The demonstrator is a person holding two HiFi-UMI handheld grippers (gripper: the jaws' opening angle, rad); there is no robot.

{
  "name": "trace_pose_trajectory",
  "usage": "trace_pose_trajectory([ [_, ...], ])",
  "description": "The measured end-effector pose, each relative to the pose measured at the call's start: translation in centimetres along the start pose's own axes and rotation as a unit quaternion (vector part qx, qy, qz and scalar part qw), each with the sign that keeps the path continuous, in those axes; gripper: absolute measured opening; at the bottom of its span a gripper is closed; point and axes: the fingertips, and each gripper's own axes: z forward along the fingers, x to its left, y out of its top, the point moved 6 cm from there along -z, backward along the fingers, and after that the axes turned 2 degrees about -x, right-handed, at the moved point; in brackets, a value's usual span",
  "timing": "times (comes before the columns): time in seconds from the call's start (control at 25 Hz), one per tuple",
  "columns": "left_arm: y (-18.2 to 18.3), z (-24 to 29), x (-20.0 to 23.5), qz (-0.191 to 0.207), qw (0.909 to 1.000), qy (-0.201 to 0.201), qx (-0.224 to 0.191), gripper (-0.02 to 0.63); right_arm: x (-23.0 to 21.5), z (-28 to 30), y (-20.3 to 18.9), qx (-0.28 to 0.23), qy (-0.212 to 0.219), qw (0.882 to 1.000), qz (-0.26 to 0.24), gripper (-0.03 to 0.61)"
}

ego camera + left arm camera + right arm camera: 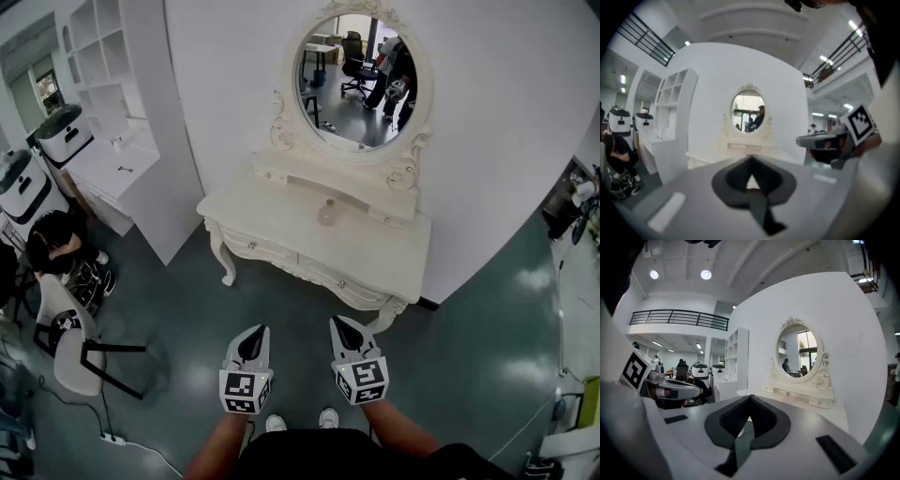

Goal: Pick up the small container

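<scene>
On the dressing table (281, 223) stands 1 small container (327, 214).

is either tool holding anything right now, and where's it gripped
Nothing is held. The left tool and right tool are both shut and empty; the small container sits on the dressing table.

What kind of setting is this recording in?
Probably a mock bedroom corner inside a large hall: an ornate dressing table with oval mirror, white shelving, and a mezzanine railing overhead.
</scene>
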Motion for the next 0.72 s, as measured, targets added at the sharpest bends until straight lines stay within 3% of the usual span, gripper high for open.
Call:
trace_pose_trajectory([
  [0.72,0.3,-0.9,-1.2,0.005,0.9996,-0.026,-0.003,0.006,1.7,-0.3,0.4,-0.015,0.003,1.000,-0.003,0.005],
])
